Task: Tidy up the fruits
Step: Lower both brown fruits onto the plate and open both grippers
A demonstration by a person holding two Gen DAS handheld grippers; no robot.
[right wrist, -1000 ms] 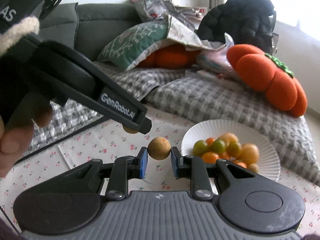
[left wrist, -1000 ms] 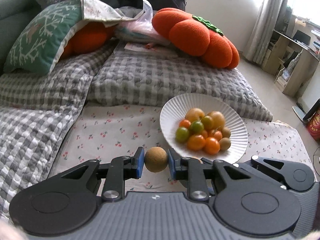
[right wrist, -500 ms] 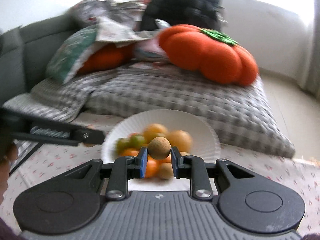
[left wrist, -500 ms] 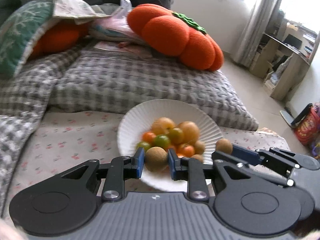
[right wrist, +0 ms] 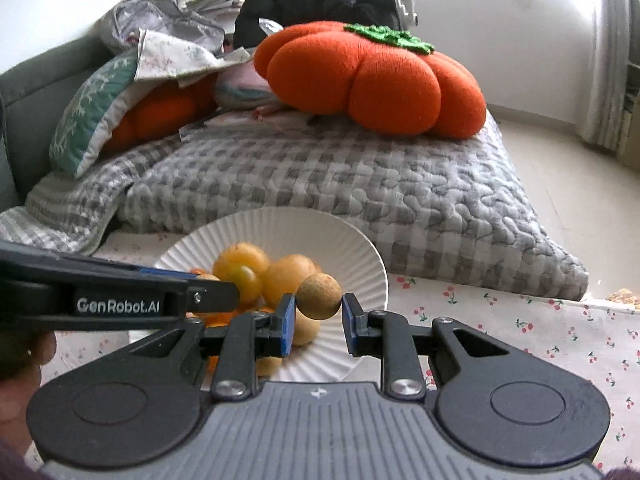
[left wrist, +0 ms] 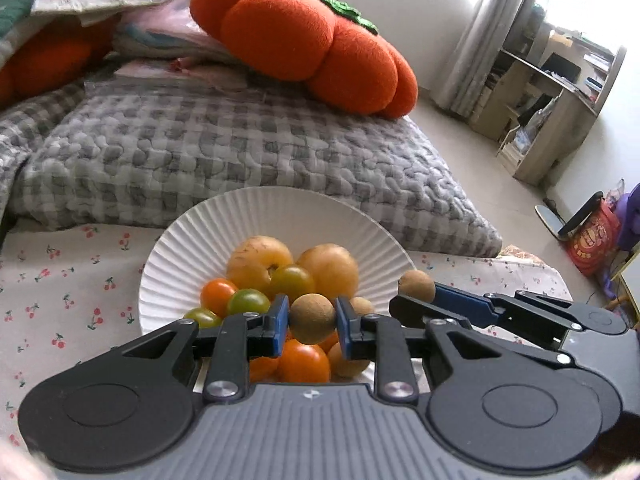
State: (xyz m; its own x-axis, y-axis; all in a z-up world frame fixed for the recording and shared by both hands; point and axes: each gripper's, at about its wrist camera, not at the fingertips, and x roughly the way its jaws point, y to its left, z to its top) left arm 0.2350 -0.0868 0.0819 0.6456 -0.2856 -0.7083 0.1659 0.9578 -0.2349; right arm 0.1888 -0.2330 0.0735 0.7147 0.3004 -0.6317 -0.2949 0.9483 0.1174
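Pinched between the blue pads of the left gripper (left wrist: 312,319): one round tan fruit (left wrist: 312,318), jaws pressed on its sides, held above the pile of orange, yellow and green fruits (left wrist: 280,280) on the white ribbed plate (left wrist: 256,212). Likewise clamped in the right gripper (right wrist: 319,297): a second tan fruit (right wrist: 319,296), held over the plate's right half, its jaws tight against it. Read on the side of the left tool in the right wrist view: "GenRobot.AI" (right wrist: 118,305). Just beyond the plate's far rim, the edge of a grey checked quilt (right wrist: 340,176), an orange pumpkin cushion (right wrist: 372,80) on top. Left and right of the plate, open cherry-print cloth (right wrist: 540,328); further right, bare floor (left wrist: 500,176).
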